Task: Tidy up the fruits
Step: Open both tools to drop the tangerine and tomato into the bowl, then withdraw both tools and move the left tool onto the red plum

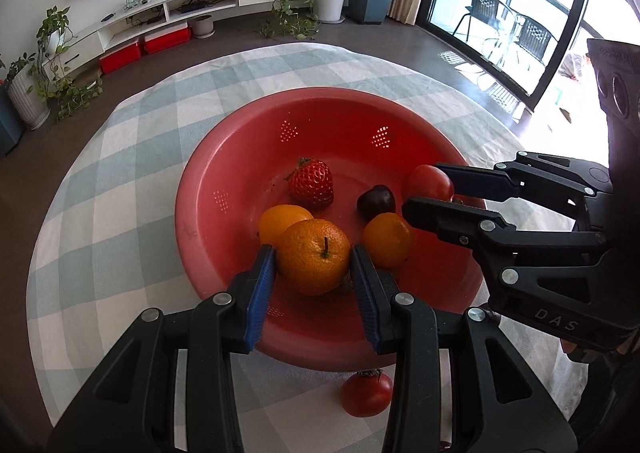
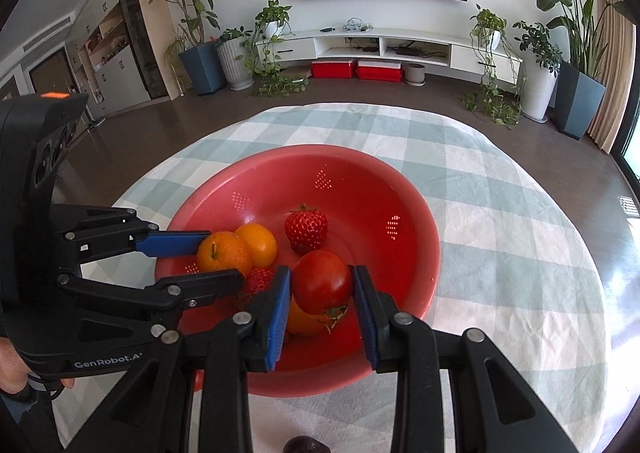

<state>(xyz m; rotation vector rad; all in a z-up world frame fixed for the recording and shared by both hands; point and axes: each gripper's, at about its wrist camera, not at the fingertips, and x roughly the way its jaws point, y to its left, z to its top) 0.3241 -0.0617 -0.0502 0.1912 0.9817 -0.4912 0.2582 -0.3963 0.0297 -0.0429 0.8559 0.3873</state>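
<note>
A red colander bowl (image 1: pixel 224 157) (image 2: pixel 400 189) stands on the checked tablecloth. My left gripper (image 1: pixel 314 259) is shut on an orange tangerine (image 1: pixel 314 261) (image 2: pixel 223 256) just above the bowl. My right gripper (image 2: pixel 322 285) (image 1: pixel 428 189) is shut on a red tomato (image 2: pixel 322 285) (image 1: pixel 426 181) over the bowl's right side. In the bowl lie a strawberry (image 1: pixel 311 183) (image 2: pixel 306 228), a dark cherry (image 1: pixel 376 201), and two more tangerines (image 1: pixel 280 219) (image 1: pixel 387 239). A second strawberry (image 2: pixel 258 281) shows partly in the right wrist view.
Another tomato (image 1: pixel 366 393) lies on the cloth (image 1: pixel 120 173) just outside the bowl's near rim. A dark fruit (image 2: pixel 304 445) sits at the bottom edge of the right wrist view. The round table's edge curves beyond the bowl; floor, plants and a TV unit lie behind.
</note>
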